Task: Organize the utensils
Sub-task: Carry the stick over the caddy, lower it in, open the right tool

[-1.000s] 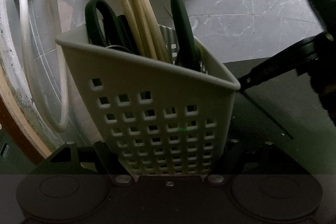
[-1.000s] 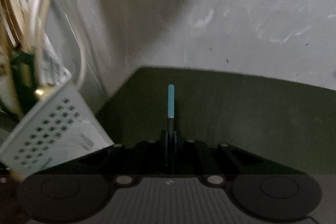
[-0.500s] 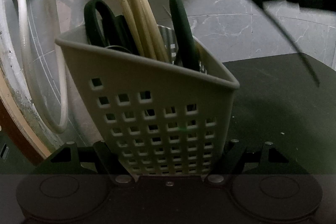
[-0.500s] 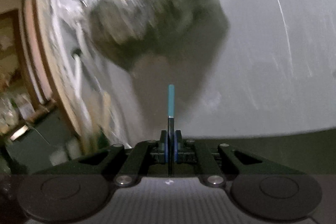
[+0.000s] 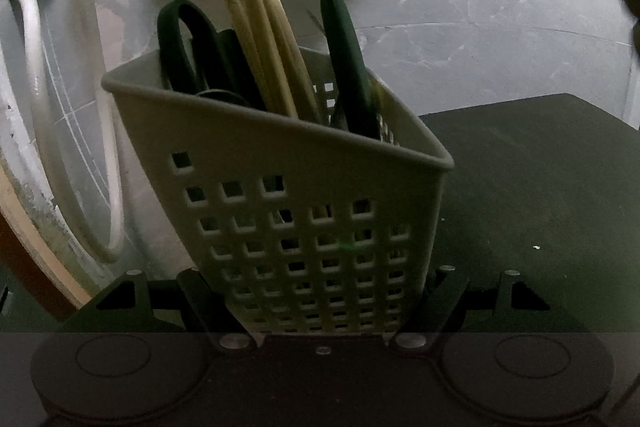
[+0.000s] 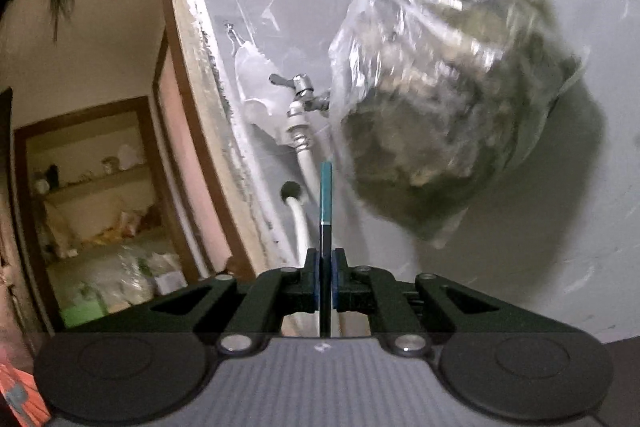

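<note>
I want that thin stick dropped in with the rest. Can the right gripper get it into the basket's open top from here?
Probably yes: the right gripper holds the stick, and the basket, steadied by the left gripper, has open space at its right end, beside the chopsticks.

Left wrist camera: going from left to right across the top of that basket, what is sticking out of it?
Scissors handles → wooden chopsticks → a dark green handle, all standing in the white basket.

A pale grey basket (image 5: 280, 163) with square-hole grid, tan sticks (image 5: 256, 27), possibly dark-green handles (image 5: 344, 55), a black-and-teal utensil (image 6: 326, 199)
</note>
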`<action>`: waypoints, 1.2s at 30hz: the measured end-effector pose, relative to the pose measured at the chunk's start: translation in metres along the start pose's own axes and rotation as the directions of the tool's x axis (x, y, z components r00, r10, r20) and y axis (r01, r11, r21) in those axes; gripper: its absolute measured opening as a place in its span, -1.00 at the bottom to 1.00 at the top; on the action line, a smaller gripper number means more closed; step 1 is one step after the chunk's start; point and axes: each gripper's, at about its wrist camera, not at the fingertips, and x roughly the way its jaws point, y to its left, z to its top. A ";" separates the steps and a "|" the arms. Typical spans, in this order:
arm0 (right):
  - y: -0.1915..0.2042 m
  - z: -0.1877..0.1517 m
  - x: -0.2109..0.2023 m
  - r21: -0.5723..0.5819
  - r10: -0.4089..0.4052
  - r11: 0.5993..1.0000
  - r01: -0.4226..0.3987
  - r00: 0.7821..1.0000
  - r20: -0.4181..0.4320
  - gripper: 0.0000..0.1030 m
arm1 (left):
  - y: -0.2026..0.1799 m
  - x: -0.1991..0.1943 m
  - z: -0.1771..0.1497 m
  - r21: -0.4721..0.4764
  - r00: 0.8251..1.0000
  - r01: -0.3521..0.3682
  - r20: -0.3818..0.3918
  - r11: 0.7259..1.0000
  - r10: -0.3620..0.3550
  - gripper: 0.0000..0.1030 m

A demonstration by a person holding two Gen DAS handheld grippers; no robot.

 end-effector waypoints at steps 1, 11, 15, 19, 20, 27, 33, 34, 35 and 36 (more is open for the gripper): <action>-0.002 -0.005 0.005 0.008 0.008 1.000 -0.008 1.000 -0.003 -0.88 | 0.001 0.000 0.000 0.000 1.000 0.002 0.000 1.000 -0.002 0.53; -0.013 -0.040 0.018 0.057 -0.035 0.998 0.037 0.998 -0.044 -0.87 | 0.005 0.001 0.001 0.011 1.000 0.018 0.001 1.000 -0.018 0.53; -0.009 -0.047 0.016 0.020 -0.054 0.998 0.055 0.998 -0.044 -0.87 | 0.007 0.002 0.002 0.019 1.000 0.023 0.004 1.000 -0.023 0.53; -0.006 -0.055 0.009 -0.011 -0.062 0.998 0.061 0.997 -0.052 -0.87 | 0.008 0.002 0.002 0.024 1.000 0.026 0.005 0.999 -0.027 0.53; -0.005 -0.056 0.008 -0.019 -0.064 0.998 0.063 0.996 -0.058 -0.87 | 0.008 0.003 0.003 0.025 1.000 0.027 0.005 0.999 -0.027 0.53; -0.003 -0.066 -0.003 -0.045 -0.099 0.994 0.095 0.990 -0.100 -0.81 | 0.007 0.003 0.002 0.029 1.000 0.028 0.010 0.999 -0.028 0.53; 0.004 -0.063 -0.008 -0.106 -0.127 0.988 0.113 0.983 -0.133 -0.33 | 0.006 0.004 0.001 0.034 0.999 0.032 0.016 0.999 -0.032 0.53; 0.007 -0.061 -0.010 -0.113 -0.130 0.987 0.115 0.983 -0.131 -0.27 | 0.006 0.005 0.001 0.033 0.999 0.033 0.017 0.999 -0.033 0.53; 0.009 -0.058 -0.012 -0.119 -0.132 0.986 0.117 0.983 -0.126 -0.12 | 0.007 0.005 0.001 0.033 0.999 0.035 0.018 0.999 -0.036 0.53; 0.013 -0.055 -0.015 -0.126 -0.137 0.985 0.122 0.984 -0.117 0.00 | 0.007 0.005 0.000 0.031 0.999 0.038 0.020 0.999 -0.039 0.53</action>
